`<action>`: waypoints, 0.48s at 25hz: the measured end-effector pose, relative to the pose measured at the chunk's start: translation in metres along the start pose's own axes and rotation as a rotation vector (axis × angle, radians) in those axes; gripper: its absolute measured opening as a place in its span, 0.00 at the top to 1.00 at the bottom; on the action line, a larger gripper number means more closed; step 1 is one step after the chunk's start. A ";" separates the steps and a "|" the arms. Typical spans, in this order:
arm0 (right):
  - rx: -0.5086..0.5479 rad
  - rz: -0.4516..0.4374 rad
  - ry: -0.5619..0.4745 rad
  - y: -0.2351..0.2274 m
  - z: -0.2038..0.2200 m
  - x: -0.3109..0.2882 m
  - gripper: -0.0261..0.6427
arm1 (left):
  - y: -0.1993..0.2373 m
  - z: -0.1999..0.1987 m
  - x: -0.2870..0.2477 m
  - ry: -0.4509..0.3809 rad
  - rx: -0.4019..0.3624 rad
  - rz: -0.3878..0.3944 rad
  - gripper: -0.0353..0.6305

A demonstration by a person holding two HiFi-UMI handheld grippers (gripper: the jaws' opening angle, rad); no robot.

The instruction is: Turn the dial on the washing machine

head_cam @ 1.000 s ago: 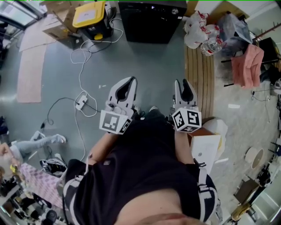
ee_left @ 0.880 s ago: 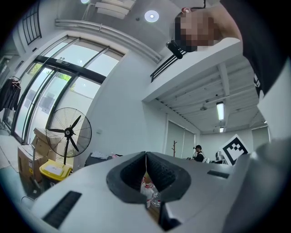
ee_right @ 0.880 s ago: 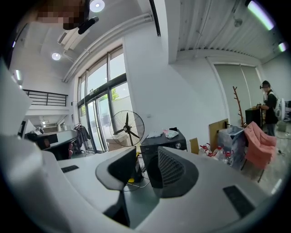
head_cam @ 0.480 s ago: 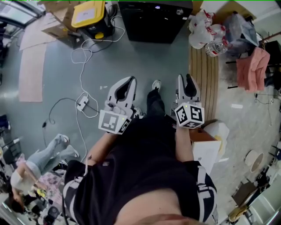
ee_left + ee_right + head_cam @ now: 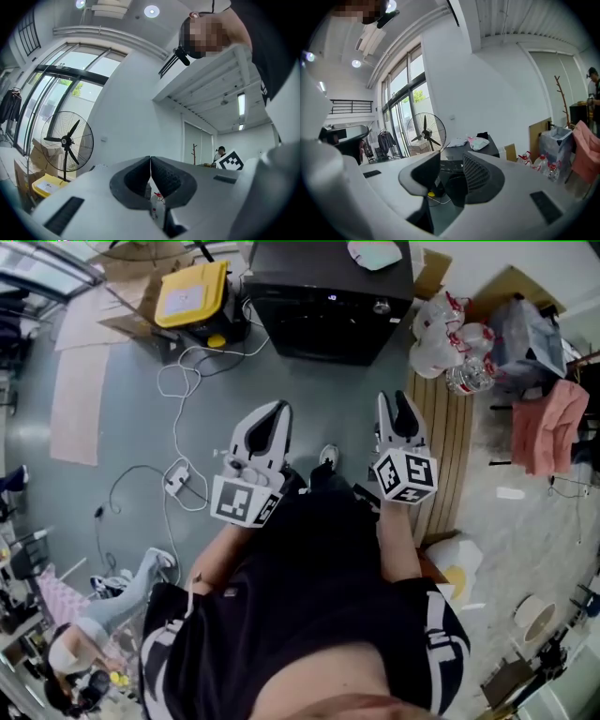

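I see left gripper [image 5: 278,411] held level, jaws pressed together at tips, nothing between. Right gripper [image 5: 392,399] jaws partly apart, empty. Black washing machine [image 5: 328,296] stands ahead on grey floor [image 5: 319,385], well apart from both grippers. Small round dial [image 5: 381,307] on its top front edge, right side

Left gripper [image 5: 150,159] jaws together, right gripper [image 5: 451,160] apart

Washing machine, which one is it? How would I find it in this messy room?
Follow the grey floor to the top of the head view. The washing machine is the big box there, between the yellow-lidded crate and the bagged water bottles. It alone is black, with a pale bundle on top.
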State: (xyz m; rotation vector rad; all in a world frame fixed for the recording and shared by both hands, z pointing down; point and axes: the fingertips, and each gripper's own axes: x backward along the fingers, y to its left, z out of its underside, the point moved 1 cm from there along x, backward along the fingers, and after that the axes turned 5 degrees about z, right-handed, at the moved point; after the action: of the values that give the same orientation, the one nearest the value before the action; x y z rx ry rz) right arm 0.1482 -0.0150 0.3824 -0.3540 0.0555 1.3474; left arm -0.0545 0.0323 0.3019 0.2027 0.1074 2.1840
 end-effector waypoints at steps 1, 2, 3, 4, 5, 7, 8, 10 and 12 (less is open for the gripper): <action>-0.002 -0.008 0.004 -0.010 -0.003 -0.016 0.73 | 0.002 0.002 -0.015 -0.002 -0.003 -0.007 0.91; -0.004 -0.014 0.010 -0.020 -0.006 -0.033 0.73 | 0.004 0.004 -0.029 -0.001 -0.005 -0.014 0.91; -0.007 -0.016 0.018 -0.030 -0.006 -0.050 0.73 | 0.006 0.006 -0.042 0.002 -0.005 -0.021 0.91; -0.013 -0.016 0.028 -0.040 -0.006 -0.066 0.73 | 0.009 0.008 -0.053 0.005 -0.005 -0.025 0.91; -0.021 -0.013 0.039 -0.049 -0.004 -0.081 0.73 | 0.011 0.011 -0.064 0.011 -0.004 -0.027 0.91; -0.037 -0.005 0.059 -0.067 0.001 -0.112 0.72 | 0.017 0.019 -0.087 0.024 -0.002 -0.024 0.91; -0.043 0.001 0.069 -0.075 0.005 -0.128 0.72 | 0.022 0.024 -0.098 0.030 0.002 -0.022 0.91; -0.051 0.013 0.090 -0.090 0.015 -0.164 0.71 | 0.034 0.035 -0.121 0.041 0.008 -0.013 0.91; -0.060 0.024 0.112 -0.103 0.027 -0.202 0.69 | 0.050 0.047 -0.146 0.049 0.011 -0.001 0.91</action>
State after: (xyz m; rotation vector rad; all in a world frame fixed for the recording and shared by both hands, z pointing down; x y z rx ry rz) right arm 0.1966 -0.2159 0.4793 -0.4812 0.1129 1.3538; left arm -0.0026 -0.1154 0.3405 0.1553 0.1473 2.1883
